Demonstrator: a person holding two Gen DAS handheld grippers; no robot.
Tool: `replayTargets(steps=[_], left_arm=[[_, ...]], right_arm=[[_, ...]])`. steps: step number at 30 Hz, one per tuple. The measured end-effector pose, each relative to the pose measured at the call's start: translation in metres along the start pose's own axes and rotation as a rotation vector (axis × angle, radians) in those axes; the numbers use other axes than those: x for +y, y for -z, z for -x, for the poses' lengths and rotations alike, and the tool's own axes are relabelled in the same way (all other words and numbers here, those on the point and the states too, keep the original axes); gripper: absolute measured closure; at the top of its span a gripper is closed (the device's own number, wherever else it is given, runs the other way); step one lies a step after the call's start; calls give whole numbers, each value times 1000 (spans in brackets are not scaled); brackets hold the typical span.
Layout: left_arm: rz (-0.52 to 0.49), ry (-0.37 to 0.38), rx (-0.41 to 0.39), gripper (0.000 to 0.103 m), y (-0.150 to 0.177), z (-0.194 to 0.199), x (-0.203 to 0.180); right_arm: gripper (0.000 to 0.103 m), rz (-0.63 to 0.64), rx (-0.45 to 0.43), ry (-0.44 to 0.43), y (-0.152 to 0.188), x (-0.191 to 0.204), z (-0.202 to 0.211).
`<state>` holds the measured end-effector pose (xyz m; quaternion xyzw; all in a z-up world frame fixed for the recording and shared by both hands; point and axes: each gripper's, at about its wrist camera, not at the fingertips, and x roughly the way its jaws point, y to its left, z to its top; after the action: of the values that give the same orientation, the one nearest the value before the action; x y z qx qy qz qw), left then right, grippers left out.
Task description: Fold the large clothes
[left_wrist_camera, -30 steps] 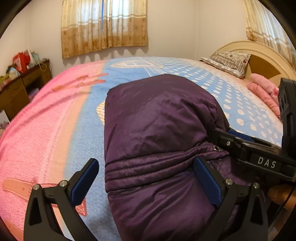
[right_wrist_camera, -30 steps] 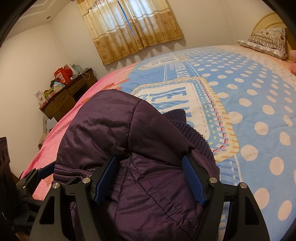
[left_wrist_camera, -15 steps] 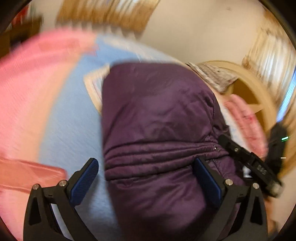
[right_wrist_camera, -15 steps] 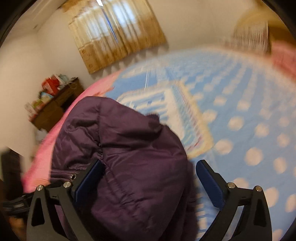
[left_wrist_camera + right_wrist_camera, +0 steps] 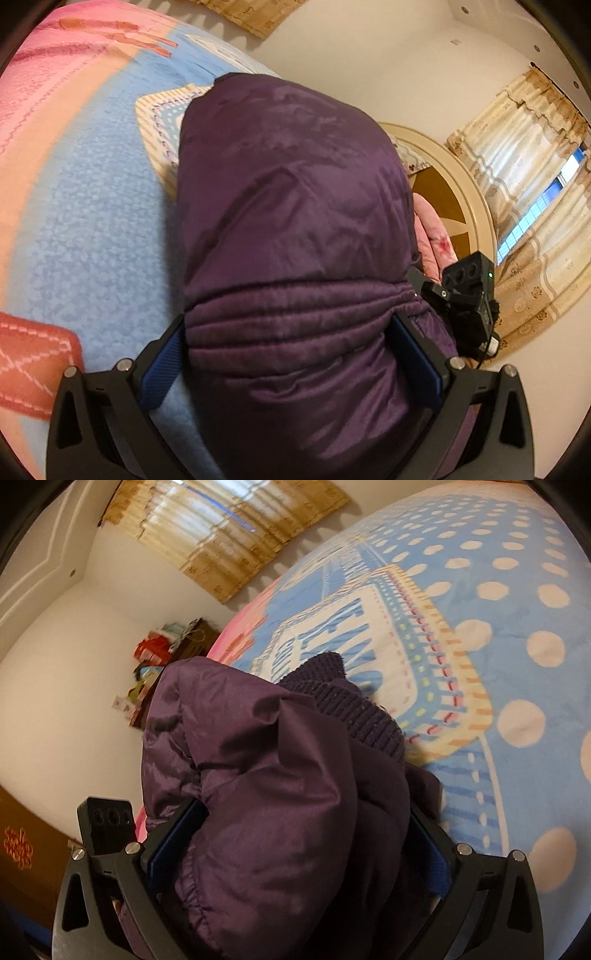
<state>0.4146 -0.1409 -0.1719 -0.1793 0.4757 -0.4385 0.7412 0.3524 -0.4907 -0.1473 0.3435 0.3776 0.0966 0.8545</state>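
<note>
The purple padded jacket (image 5: 291,236) is folded into a thick bundle and lies on the bed (image 5: 92,229), over the blue part of the bedcover, near the cream framed panel with letters (image 5: 354,635). In the left wrist view its long axis runs away from the camera toward the far edge of the bed, with the rounded folded end pointing far and the end with stitched rows near the fingers. In the right wrist view a dark ribbed knit cuff (image 5: 347,705) sticks out of the bundle toward the dotted side of the bedcover.

The left hand-held gripper (image 5: 291,362) is closed on the near end of the jacket: both blue pads press the fabric from the two sides. The right hand-held gripper (image 5: 299,853) grips the jacket too, with puffy fabric bulging between its pads (image 5: 173,842). The two grippers are just beside each other at the same end of the bundle; each one shows at the edge of the other camera's view.

A cream rounded headboard (image 5: 454,192) and a pink pillow (image 5: 432,236) are beyond the jacket at the head of the bed. Beige curtains (image 5: 236,528) hang on the wall, and a dark dresser with coloured things on top (image 5: 166,657) stands beyond the pink edge of the bed.
</note>
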Motion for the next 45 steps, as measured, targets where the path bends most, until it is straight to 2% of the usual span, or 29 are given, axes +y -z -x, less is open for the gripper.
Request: replayTargets(steps=[2, 4, 5, 10, 16, 22, 26, 30, 45], left_arm=[[-21, -2, 1, 0, -2, 1, -6], [-45, -16, -7, 0, -2, -2, -14], [-62, -25, -14, 0, -1, -1, -19], [-182, -116, -63, 7, 0, 6, -53], [-301, -218, -121, 7, 20, 30, -91], [-344, -300, -165, 10, 33, 51, -104], [-376, -344, -200, 11, 44, 70, -105], [-379, -387, -229, 11, 48, 88, -103], [-306, -506, -302, 11, 72, 148, -74]], right_arm=[[2, 15, 9, -17, -3, -1, -2], [14, 25, 12, -57, -5, -4, -1], [16, 22, 7, -87, -5, -4, -1], [37, 6, -46, -175, 8, -5, 13], [46, 35, -80, -252, 23, 19, 32], [50, 69, -61, -302, 38, 45, 38], [52, 85, -53, -370, 49, 65, 38], [53, 105, -34, -402, 56, 88, 32], [54, 175, 100, -528, 98, 173, -18]])
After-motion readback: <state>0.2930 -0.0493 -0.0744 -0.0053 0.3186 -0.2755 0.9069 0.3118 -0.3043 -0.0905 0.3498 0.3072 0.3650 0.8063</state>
